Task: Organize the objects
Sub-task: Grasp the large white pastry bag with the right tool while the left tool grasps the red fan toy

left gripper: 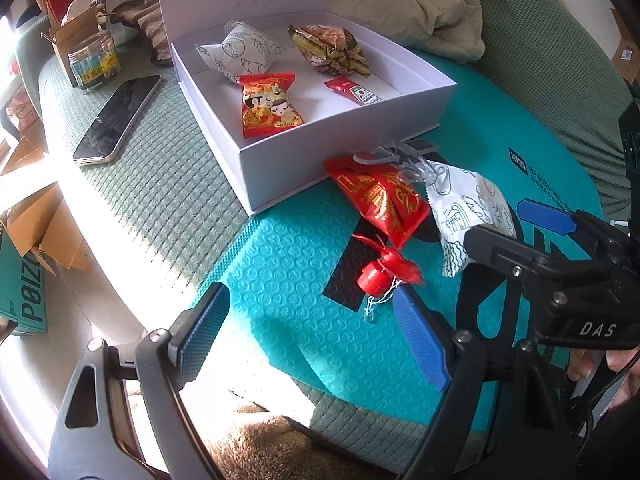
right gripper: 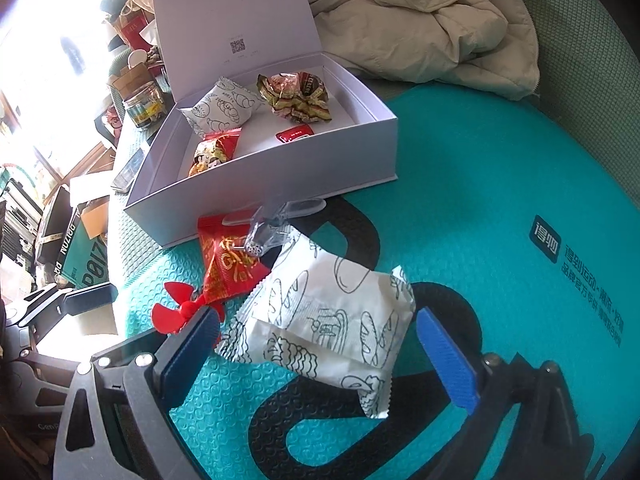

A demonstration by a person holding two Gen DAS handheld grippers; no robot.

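Observation:
An open white box (left gripper: 320, 152) (right gripper: 280, 184) holds several snack packets. On the teal mailer in front of it lie a red packet (left gripper: 380, 200) (right gripper: 232, 264), a clear plastic wrapper (left gripper: 404, 160) (right gripper: 272, 220), a red toy fan (left gripper: 384, 272) (right gripper: 180, 308) and a white printed packet (left gripper: 468, 208) (right gripper: 328, 320). My right gripper (right gripper: 320, 354) (left gripper: 516, 226) is open and straddles the white packet, with its pads clear of it. My left gripper (left gripper: 316, 332) is open and empty; the fan lies just beyond its right finger.
A phone (left gripper: 116, 120) and a glass jar (left gripper: 94, 66) lie left of the box on the green cushion. A beige jacket (left gripper: 420, 8) (right gripper: 420, 20) is heaped behind the box. Cardboard boxes (left gripper: 44, 232) stand off the cushion's left edge.

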